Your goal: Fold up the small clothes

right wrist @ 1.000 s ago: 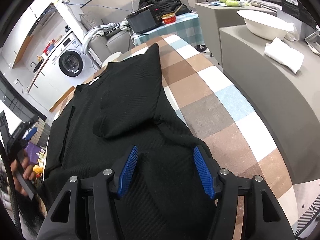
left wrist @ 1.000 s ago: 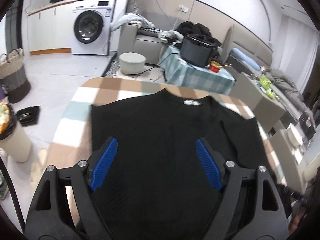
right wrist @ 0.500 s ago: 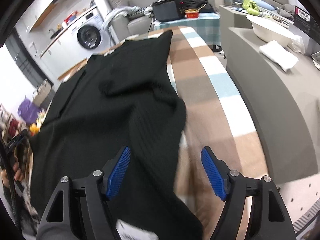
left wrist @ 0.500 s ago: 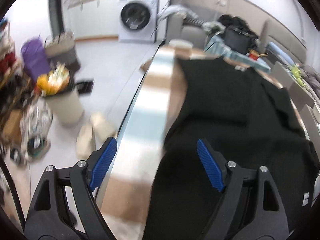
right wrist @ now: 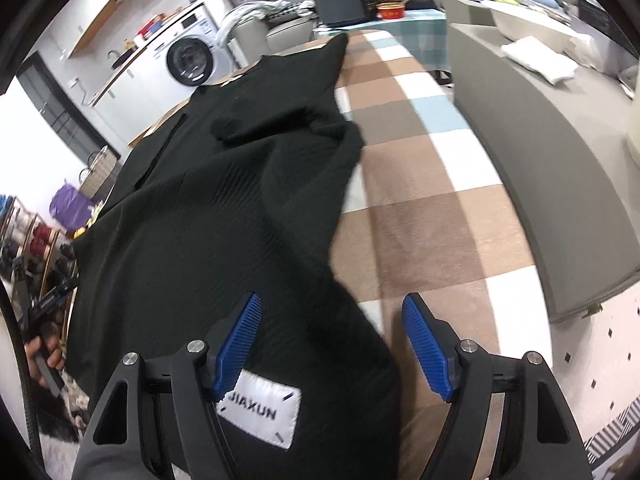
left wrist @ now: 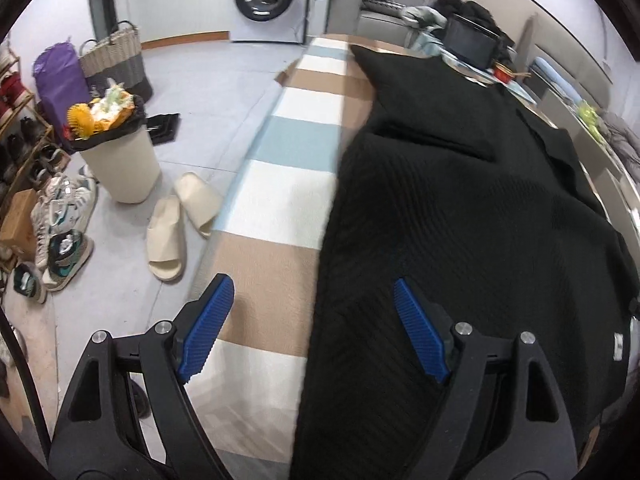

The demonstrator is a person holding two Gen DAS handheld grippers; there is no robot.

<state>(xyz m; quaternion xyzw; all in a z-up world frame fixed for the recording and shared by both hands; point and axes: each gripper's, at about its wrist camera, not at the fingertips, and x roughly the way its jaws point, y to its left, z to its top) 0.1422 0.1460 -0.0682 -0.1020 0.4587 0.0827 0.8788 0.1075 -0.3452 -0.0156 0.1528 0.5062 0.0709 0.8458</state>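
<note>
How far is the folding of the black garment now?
Done: the black garment lies on the checked cloth, sleeves folded in. In hand: the left gripper and right gripper, both open, straddle its side edges. Left: gripping and folding the body.

The left hand-held gripper (left wrist: pixel 310 328) has two black plastic arms with triangular cut-outs, each ending in a finger faced with a ribbed blue pad (left wrist: pixel 206 330). Round silver screws (left wrist: pixel 463 328) sit at the joints. The right hand-held gripper (right wrist: pixel 331 346) is built the same: black frame, silver screws, blue ribbed pads (right wrist: pixel 427 354). A black cable (right wrist: pixel 18 364) curves along the left edge of the right wrist view.
</note>
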